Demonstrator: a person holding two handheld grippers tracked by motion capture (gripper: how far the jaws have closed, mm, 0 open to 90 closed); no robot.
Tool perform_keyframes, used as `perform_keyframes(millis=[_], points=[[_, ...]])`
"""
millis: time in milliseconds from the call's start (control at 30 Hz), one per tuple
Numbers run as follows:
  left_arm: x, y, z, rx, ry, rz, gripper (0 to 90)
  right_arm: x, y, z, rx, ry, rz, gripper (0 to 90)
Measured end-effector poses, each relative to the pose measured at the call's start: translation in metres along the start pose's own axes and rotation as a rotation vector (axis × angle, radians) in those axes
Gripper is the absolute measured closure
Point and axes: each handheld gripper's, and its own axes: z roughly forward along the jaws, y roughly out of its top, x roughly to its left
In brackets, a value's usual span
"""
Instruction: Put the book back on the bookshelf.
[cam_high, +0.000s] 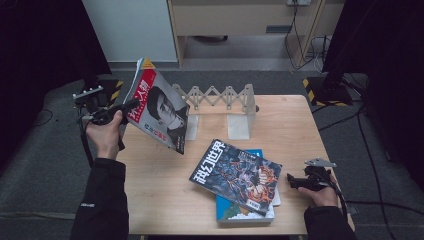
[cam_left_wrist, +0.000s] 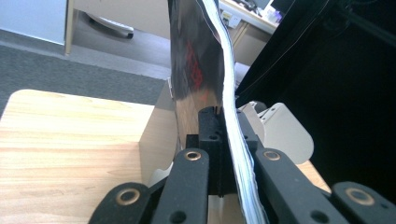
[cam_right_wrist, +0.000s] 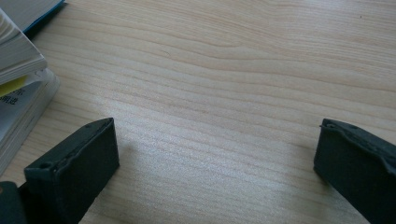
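A red-topped magazine (cam_high: 157, 107) with a portrait cover hangs tilted in the air over the table's left rear part. My left gripper (cam_high: 131, 106) is shut on its left edge. In the left gripper view the same magazine (cam_left_wrist: 205, 65) stands edge-on between the two black jaws, its pages curving up past the left gripper (cam_left_wrist: 226, 126). My right gripper (cam_high: 292, 181) rests low at the table's right front, beside the stacked books. Its jaws stand wide apart over bare wood, right gripper (cam_right_wrist: 217, 154) with nothing between them.
A dark magazine (cam_high: 236, 176) lies on a blue book (cam_high: 245, 212) at the table's front middle. A white expanding book rack (cam_high: 220, 100) stands at the rear. The wooden table (cam_high: 160, 180) has bare room at front left. Book edges (cam_right_wrist: 18, 79) show left of the right gripper.
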Motion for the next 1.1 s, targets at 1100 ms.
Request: perform_keyframes(millis=[1100], points=[[-0.042,0.004,0.059,0.043,0.231,0.215,86.2,0.0,0.0,0.0,-0.001,0.0,0.0,0.1]])
